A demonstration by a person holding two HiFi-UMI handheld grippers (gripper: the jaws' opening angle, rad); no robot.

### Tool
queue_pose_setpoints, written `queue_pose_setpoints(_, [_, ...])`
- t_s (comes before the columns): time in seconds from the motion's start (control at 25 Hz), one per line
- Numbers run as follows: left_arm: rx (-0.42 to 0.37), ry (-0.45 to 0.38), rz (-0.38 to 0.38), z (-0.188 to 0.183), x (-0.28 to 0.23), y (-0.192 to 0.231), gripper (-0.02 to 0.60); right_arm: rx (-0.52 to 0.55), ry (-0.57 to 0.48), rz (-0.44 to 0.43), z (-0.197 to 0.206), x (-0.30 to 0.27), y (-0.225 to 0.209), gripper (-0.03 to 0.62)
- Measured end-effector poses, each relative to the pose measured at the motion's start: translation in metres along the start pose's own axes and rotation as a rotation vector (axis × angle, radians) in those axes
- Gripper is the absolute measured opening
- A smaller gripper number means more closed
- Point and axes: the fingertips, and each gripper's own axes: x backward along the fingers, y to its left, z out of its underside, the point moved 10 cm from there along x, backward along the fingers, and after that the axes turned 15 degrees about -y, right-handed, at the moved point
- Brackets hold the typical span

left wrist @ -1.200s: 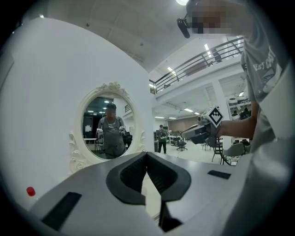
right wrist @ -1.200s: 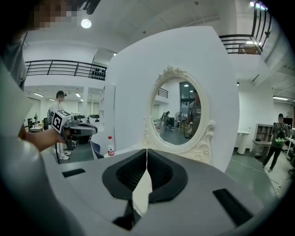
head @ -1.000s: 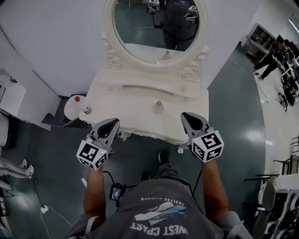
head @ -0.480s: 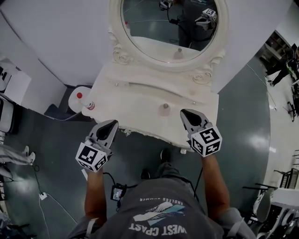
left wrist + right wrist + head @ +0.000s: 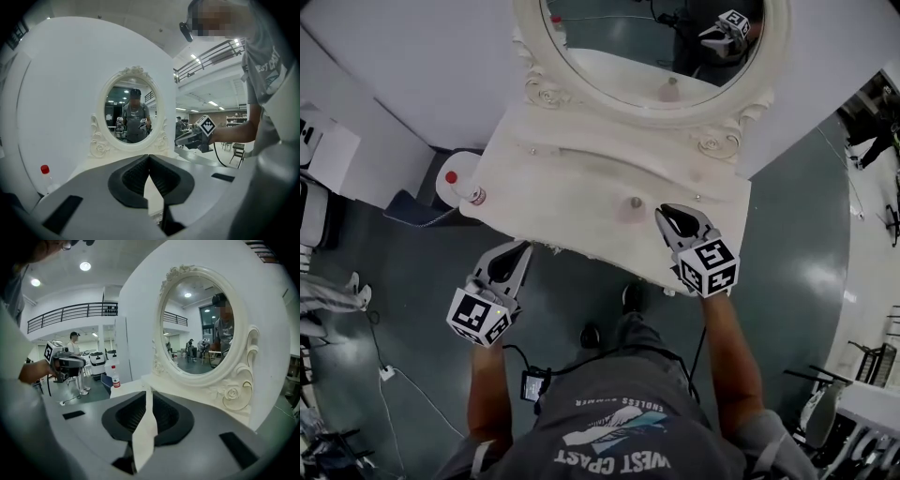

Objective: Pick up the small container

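Grey-green polished floor surrounds a white ornate dressing table set against a white wall, with an oval mirror in a carved frame.

Task object: the small container stands upright on the tabletop near the front edge, just beside the tips of the right gripper and apart from them. Its reflection appears in the mirror.

Grippers: the right gripper's jaws have just been opening and stand a narrow slit apart, with nothing between them; only the pale tabletop shows through the gap. The left gripper hangs off the table's front edge, over the floor, with its jaw tips closed together on nothing.

Writing: the person's grey T-shirt carries large letters that read roughly "WEST COAST"; the smaller line beside them is too small to read. Each gripper bears a cube with black-and-white square markers.

Surroundings: a clear bottle with a red cap and red label stands at the table's left corner, well apart from the container. A small black device with a cable hangs at the person's waist. Cables trail over the floor at left.
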Motion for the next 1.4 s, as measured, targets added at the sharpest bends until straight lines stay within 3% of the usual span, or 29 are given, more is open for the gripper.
queue_pose_setpoints(0.84, [0.061, 0.095, -0.045, 0.036, -0.008, 0.004, 0.017, -0.076, 0.146, -0.055, 0.086, -0.069, -0.033, 0.160])
queue_pose_setpoints(1.4, [0.106, 0.141, -0.083, 0.058, -0.010, 0.000, 0.017, -0.052, 0.241, -0.071, 0.137, -0.103, -0.041, 0.193])
